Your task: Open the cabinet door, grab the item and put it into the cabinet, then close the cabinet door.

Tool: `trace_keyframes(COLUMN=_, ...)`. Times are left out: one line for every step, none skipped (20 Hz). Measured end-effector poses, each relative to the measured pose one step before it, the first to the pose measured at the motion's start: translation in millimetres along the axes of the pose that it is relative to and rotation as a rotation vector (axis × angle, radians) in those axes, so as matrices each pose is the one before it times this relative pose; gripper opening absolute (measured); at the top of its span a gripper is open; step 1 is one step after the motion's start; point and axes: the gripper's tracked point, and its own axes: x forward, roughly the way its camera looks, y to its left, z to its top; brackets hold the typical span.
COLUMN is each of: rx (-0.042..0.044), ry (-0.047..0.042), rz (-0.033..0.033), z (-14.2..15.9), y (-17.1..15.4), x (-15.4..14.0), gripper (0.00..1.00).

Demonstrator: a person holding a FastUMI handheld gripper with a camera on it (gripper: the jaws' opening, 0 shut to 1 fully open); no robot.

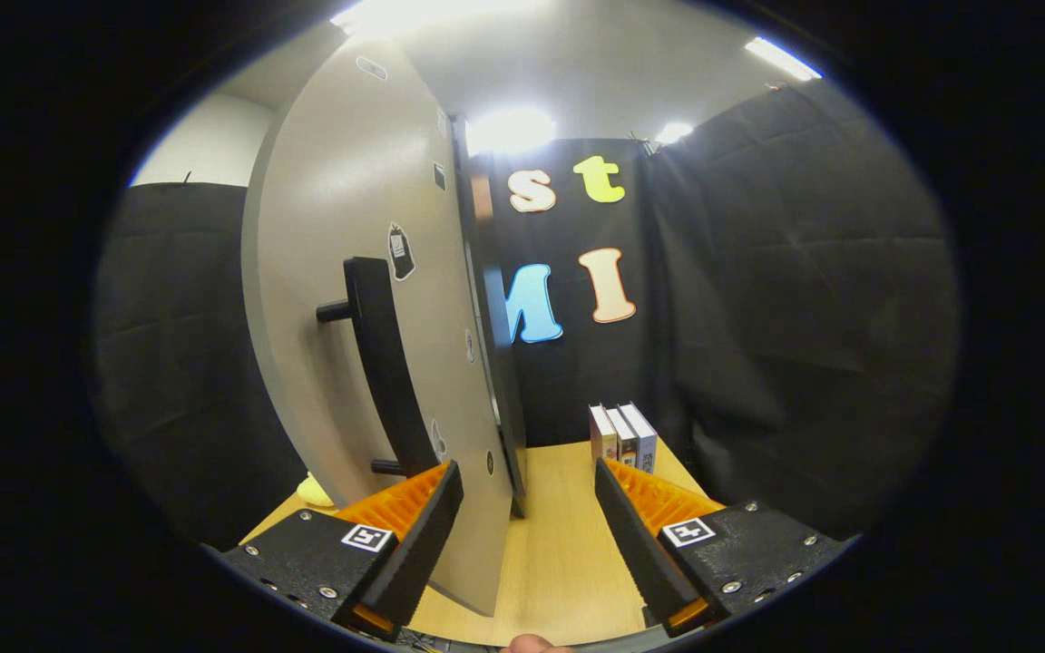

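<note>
Gripper view has the cabinet door (341,299) swung out edge-on just ahead of the left finger, with its long dark handle (386,363) standing vertical on two stubby mounts. The gripper (527,508) has its fingers spread wide and holding nothing; the door's bottom edge drops between them, closer to the left one. Door looks like a stiff flat panel, probably light enough on its hinges, and the handle bar is the obvious place to grab since it gives both fingers something to wrap.

For the item, my guess is the small boxes (623,435) standing upright in a row on the tabletop (559,535), just beyond the right finger. They look rigid, light, maybe a bit slick, so I'd pinch across the flat sides.

Can't see inside the cabinet at all, the door hides it. There's a yellow thing (314,491) poking out behind the door's lower corner and I can't tell what it is; it could be the item instead.
</note>
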Motion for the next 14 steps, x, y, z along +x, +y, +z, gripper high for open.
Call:
trace_keyframes(rx=0.00366, ry=0.00092, rz=-0.00240, z=-1.98, y=11.31, x=-0.27, gripper=0.92)
trace_keyframes(rx=0.00311, ry=-0.00024, rz=-0.00145, z=-2.46, y=12.55, x=0.66, gripper=0.92)
trace_keyframes(rx=0.00194, ry=-0.00037, rz=-0.00016, z=-2.07, y=13.31, x=0.93, gripper=0.92)
trace_keyframes(rx=0.00246, ry=-0.00094, rz=0.00088, z=-1.89, y=14.64, x=0.31, gripper=0.92)
trace_keyframes(rx=0.00197, ry=0.00019, rz=0.00180, z=-1.84, y=14.61, x=1.40, gripper=0.93)
trace_keyframes(rx=0.00032, ry=0.00126, rz=0.00488, z=-2.14, y=14.57, x=1.08, gripper=0.93)
trace_keyframes(rx=-0.00269, ry=0.00109, rz=0.00817, z=-1.38, y=14.97, x=2.77, gripper=0.93)
trace_keyframes(rx=-0.00280, ry=0.00397, rz=0.00937, z=-2.22, y=14.93, x=1.07, gripper=0.93)
trace_keyframes(rx=0.00672, ry=0.00009, rz=0.00578, z=-0.88, y=13.27, x=1.02, gripper=0.92)
trace_keyframes(rx=0.01048, ry=-0.00556, rz=0.00503, z=-0.35, y=12.45, x=0.70, gripper=0.92)
trace_keyframes(rx=0.01129, ry=-0.00614, rz=0.00158, z=-0.35, y=10.77, x=1.76, gripper=0.93)
trace_keyframes(rx=0.00938, ry=-0.00335, rz=0.00242, z=-2.22, y=9.27, x=1.35, gripper=0.93)
trace_keyframes(rx=0.00687, ry=-0.00201, rz=0.00398, z=-1.96, y=9.75, x=0.47, gripper=0.93)
trace_keyframes(rx=0.00242, ry=0.00298, rz=0.00403, z=-3.00, y=8.41, x=0.48, gripper=0.93)
